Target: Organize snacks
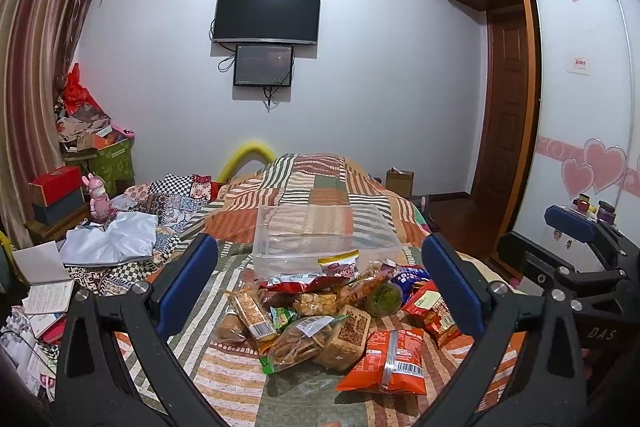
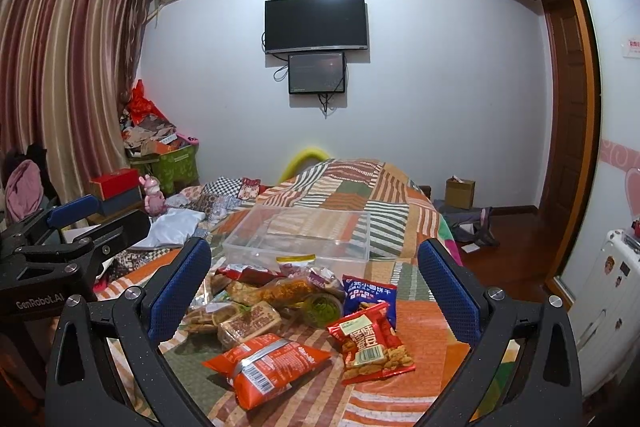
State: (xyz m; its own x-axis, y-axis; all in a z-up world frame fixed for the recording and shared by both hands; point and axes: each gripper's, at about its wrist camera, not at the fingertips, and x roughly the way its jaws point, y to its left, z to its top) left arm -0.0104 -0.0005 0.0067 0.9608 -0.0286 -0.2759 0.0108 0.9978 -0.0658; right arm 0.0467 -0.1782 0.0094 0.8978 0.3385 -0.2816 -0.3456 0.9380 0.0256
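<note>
Crinkly foil packets (image 2: 266,361) heaped loose — your left gripper (image 1: 320,291) and right gripper (image 2: 314,291) both gape empty; pinch shallow and one slips.

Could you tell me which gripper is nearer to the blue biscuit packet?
Right. The right gripper has the blue biscuit packet between its open fingers; the left gripper points at the pile's left, the packet beside its right finger.

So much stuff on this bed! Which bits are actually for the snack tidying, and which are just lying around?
For the job:
- clear plastic bin, empty
- pile of snack packets
- orange chip bag
- red peanut packet
- blue biscuit bag

Just lying about:
- patchwork quilt
- pink rabbit figurine
- wall TV
- cardboard box
</note>
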